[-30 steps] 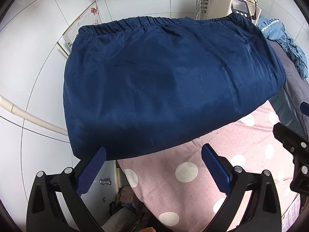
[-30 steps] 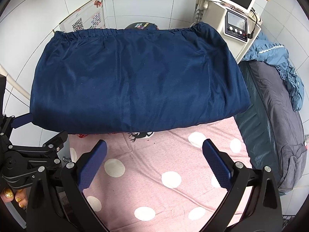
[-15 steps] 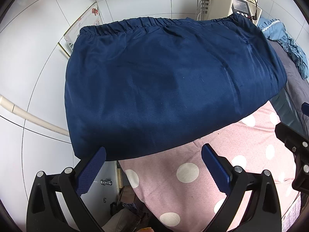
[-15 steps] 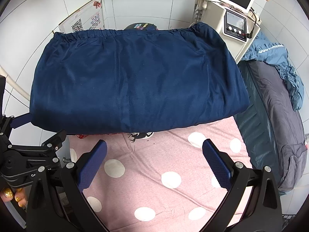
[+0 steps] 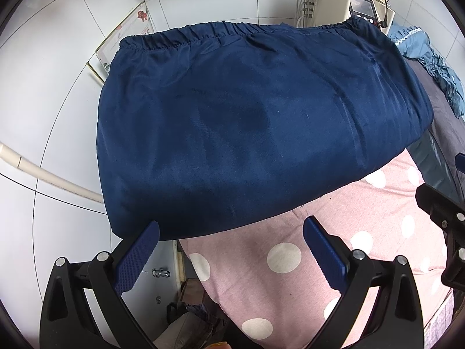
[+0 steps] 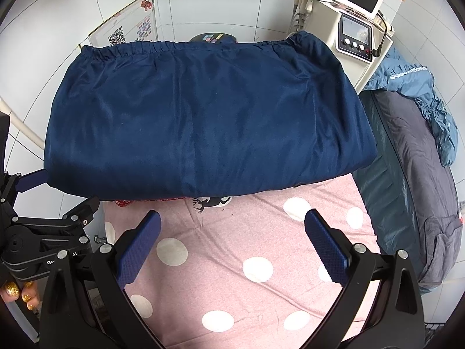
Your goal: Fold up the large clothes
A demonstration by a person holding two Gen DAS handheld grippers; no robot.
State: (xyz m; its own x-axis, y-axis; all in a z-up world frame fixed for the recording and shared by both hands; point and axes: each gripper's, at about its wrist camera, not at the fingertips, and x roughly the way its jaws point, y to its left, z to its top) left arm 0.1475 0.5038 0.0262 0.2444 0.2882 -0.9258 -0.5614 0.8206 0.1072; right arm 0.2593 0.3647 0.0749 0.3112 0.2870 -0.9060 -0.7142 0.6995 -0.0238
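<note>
The navy garment lies folded on the far part of the pink polka-dot sheet, its elastic waistband along the far edge and a smooth fold line along the near one. I judge it sits that way so the gathered, bulky band stays out of the way and the clean fold faces me for the next pass.

My left claw has its pads apart, holding nothing, poised just off the garment's near left corner, where the cloth overhangs the bed's edge. My right claw is also spread wide and empty, hovering over bare sheet just short of the near fold. Both sit low and close to that edge, I think, so each can pinch a corner.

A grey quilt and blue ruffled cloth lie to the right, well clear.
</note>
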